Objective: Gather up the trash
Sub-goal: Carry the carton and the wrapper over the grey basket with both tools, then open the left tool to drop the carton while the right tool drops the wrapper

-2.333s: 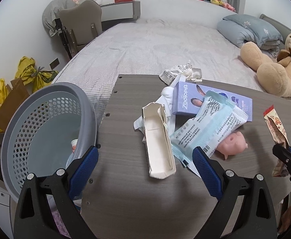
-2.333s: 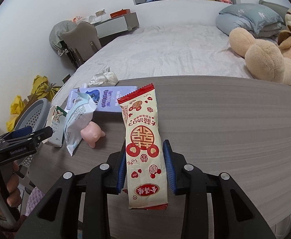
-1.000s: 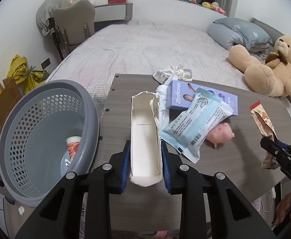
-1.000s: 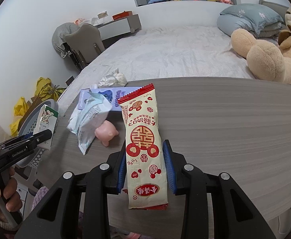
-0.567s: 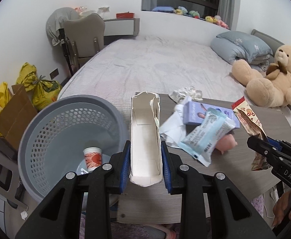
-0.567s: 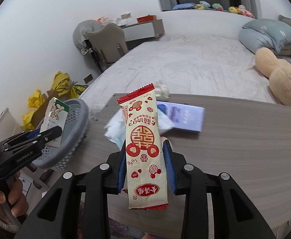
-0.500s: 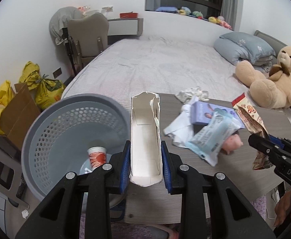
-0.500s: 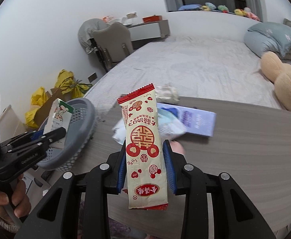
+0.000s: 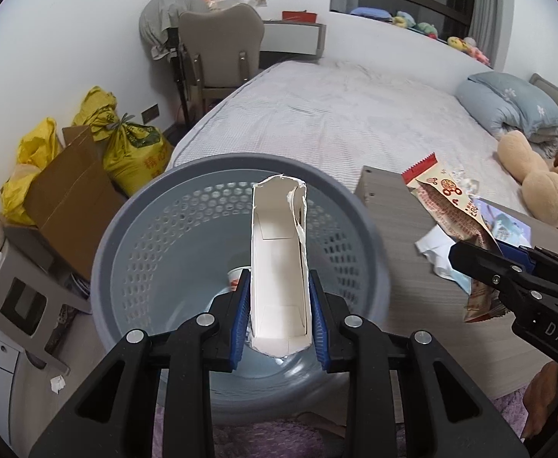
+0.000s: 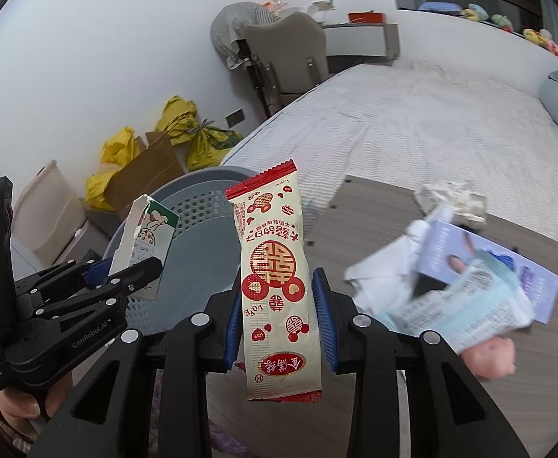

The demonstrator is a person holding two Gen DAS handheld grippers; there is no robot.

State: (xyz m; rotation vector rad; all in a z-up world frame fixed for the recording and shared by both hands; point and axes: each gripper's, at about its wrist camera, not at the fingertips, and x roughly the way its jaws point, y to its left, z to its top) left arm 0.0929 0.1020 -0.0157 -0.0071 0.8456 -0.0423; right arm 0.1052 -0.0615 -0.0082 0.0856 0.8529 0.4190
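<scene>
Landmark: round grey perforated plastic laundry-style basket (image 9: 370, 267), standing on the floor just beside the left end of the grey wood-grain counter (image 9: 412, 305)

1. Left tool (image 9: 279, 316): closed on a torn, flattened white paper carton (image 9: 279, 267), pinched near its lower end, open top pointing away. Held above the basket's mouth, roughly over its centre

2. Right tool (image 10: 281, 324): closed on a cream-and-red printed snack wrapper (image 10: 275, 267), gripped across its lower half. Held to the right of the basket, above the counter's near-left end, not yet over the rim

3. Inside the basket: a small white-and-red paper cup (image 9: 237, 276) on the floor of it, partly hidden behind the carton

4. On the counter, right of the basket: crumpled white tissue (image 10: 386, 267), pale blue printed plastic packet (image 10: 466, 305), lilac cardboard box (image 10: 508, 259), small pink pig toy (image 10: 492, 357), crumpled silver foil wrapper (image 10: 450, 196) at the far edge. View blurred here

5. Beyond the basket: brown cardboard box (image 9: 69, 194) and yellow sacks (image 9: 126, 145) by the wall; bed behind the counter

Step in hand, by judgement: drop-off of the carton. Next move calls for parting the left tool's fingers so the carton falls inside, then carrying the wrapper leftward over the rim before release
</scene>
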